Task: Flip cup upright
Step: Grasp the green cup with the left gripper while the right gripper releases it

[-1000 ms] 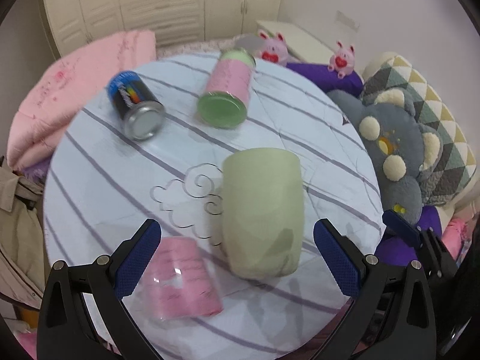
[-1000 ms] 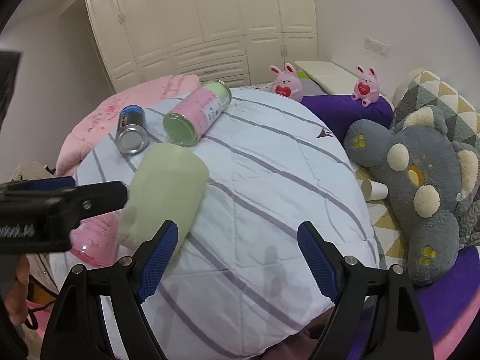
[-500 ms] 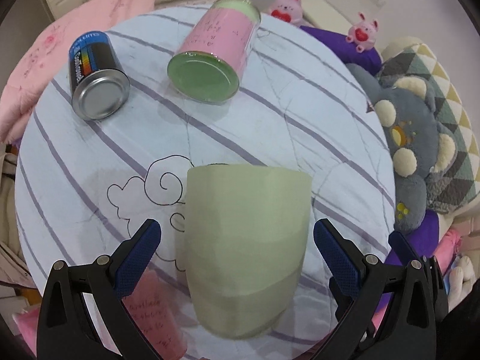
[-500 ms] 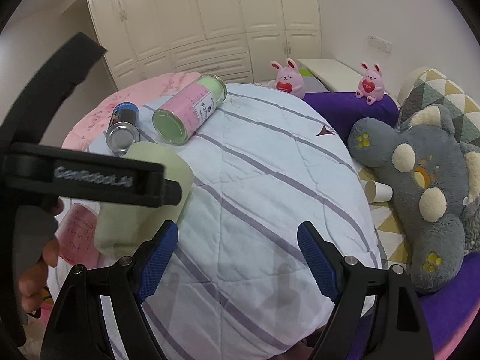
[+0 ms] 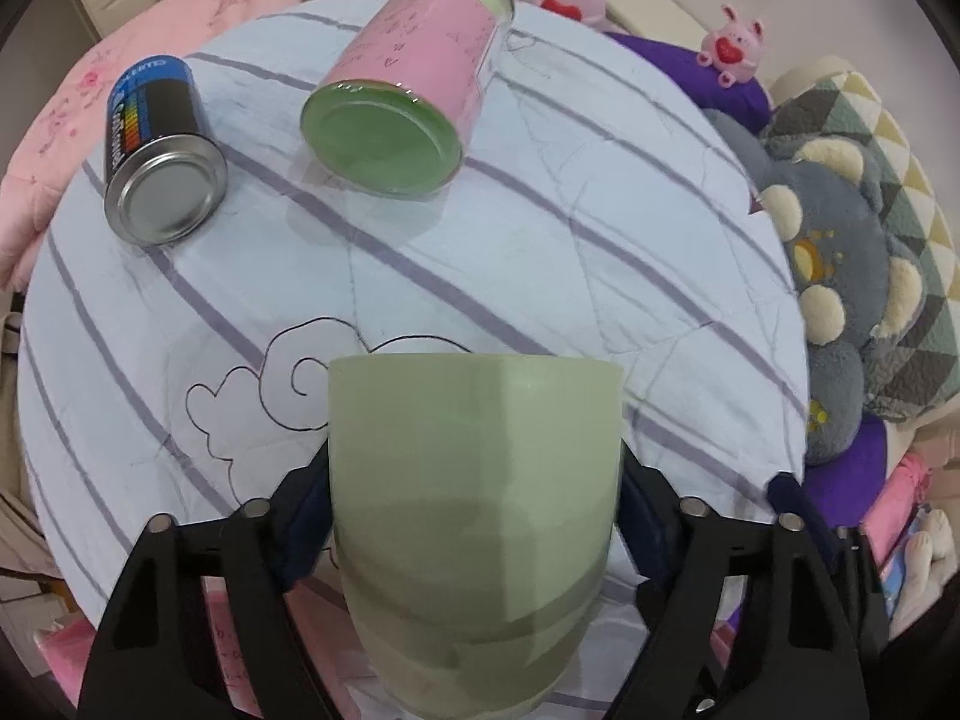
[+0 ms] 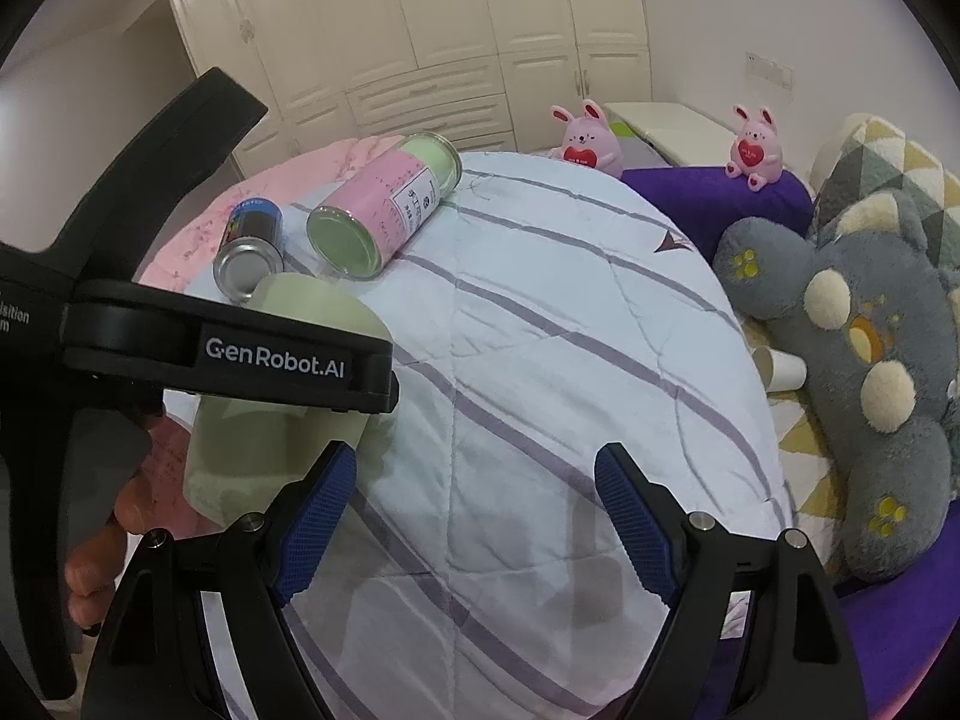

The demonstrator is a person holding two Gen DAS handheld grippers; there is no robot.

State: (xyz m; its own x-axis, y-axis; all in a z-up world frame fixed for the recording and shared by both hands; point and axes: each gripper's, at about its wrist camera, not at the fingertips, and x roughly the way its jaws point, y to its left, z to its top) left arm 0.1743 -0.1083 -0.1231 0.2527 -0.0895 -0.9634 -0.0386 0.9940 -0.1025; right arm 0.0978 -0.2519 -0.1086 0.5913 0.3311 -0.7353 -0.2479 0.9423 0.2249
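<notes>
Striped bedding (image 5: pixel 600 276) carries a blue can (image 5: pixel 157 162) at the left, a pink jar (image 5: pixel 414 84) beside it, and the green cup (image 5: pixel 474 498) lying on its side nearest you. Your left gripper (image 5: pixel 474 516) has its pads pressed to both flanks of the cup, so the grasp looks made; next, I'd judge, lift and turn your wrist until the rim faces up. Your right gripper (image 6: pixel 474 516) hangs spread wide over bare quilt, holding nothing.

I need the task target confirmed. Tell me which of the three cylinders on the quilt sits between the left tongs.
The plain pale green cup, unlabelled, unlike both cans, clamped by the left tongs.
</notes>
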